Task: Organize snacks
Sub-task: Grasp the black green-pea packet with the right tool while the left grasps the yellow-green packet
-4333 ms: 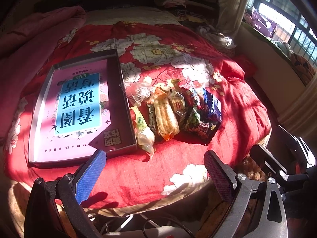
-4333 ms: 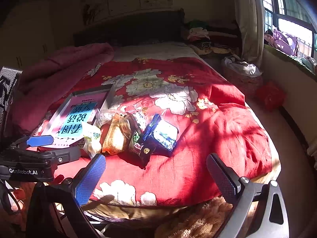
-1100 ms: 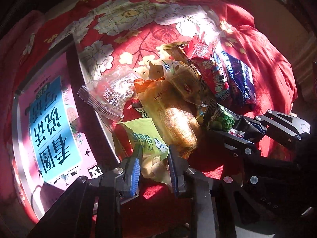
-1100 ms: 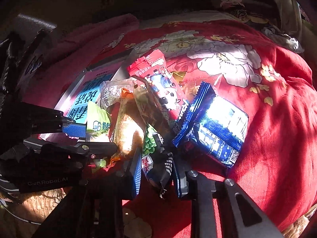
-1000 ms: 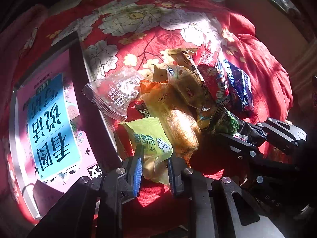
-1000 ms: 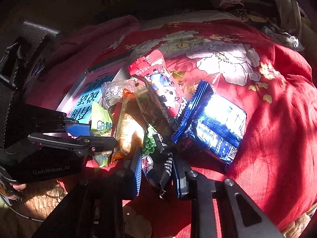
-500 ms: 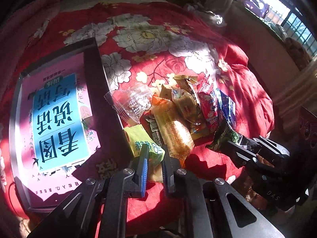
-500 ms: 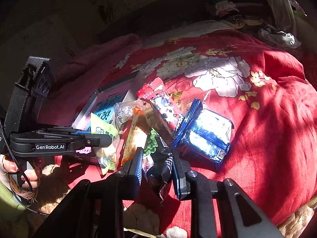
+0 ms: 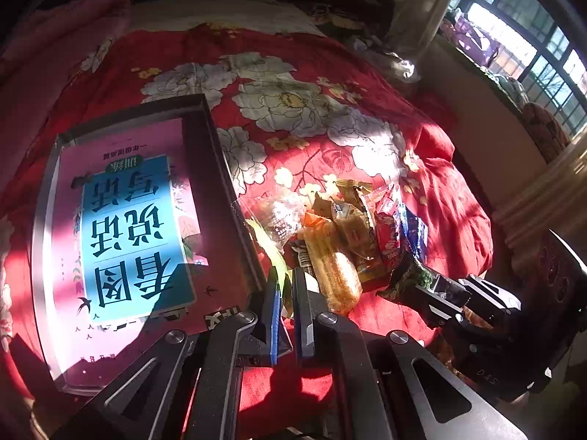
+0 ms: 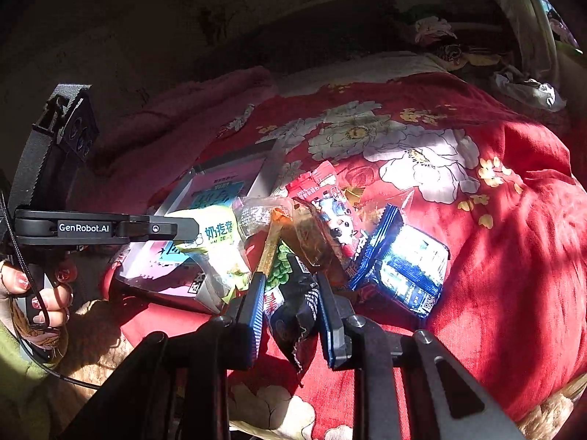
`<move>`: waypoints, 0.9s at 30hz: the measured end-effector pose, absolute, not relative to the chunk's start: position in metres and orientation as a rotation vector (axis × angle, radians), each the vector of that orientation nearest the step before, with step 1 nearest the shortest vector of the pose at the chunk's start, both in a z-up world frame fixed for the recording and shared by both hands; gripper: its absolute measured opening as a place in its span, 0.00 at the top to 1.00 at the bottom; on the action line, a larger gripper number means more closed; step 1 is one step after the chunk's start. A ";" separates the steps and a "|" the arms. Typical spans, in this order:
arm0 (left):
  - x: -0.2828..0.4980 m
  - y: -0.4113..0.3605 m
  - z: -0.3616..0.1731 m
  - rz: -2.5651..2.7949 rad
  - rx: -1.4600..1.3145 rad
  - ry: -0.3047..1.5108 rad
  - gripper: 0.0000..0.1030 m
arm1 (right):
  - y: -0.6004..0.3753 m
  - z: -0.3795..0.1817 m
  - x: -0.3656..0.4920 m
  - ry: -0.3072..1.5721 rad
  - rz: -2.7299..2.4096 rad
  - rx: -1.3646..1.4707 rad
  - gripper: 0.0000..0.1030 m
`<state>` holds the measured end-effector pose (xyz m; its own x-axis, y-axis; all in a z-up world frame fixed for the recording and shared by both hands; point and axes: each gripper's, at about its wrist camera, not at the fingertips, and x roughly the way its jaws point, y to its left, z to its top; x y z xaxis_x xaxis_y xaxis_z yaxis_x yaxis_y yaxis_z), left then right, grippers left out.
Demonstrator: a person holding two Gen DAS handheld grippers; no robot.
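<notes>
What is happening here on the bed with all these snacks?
A person holds two grippers over a snack pile on the red floral bedspread. The left gripper is shut on the yellow-green packet; the right gripper is shut on the dark green-pea packet. The shallow box beside the pile holds no snacks.

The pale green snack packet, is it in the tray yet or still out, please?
Out: the left gripper holds the pale green snack packet above the tray edge, not resting inside.

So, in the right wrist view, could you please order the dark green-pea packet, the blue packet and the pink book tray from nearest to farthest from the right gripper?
1. The dark green-pea packet sits clamped in the right gripper.
2. The blue packet lies just to the right, on the red quilt.
3. The pink book tray lies farthest, up and left.
</notes>
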<state>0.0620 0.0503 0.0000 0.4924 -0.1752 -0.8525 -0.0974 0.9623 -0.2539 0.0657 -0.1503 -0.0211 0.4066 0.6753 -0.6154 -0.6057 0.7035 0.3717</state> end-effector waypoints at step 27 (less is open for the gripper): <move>0.084 -0.002 -0.042 -0.118 0.062 1.230 0.76 | -0.164 -0.024 0.068 0.837 0.795 0.163 0.74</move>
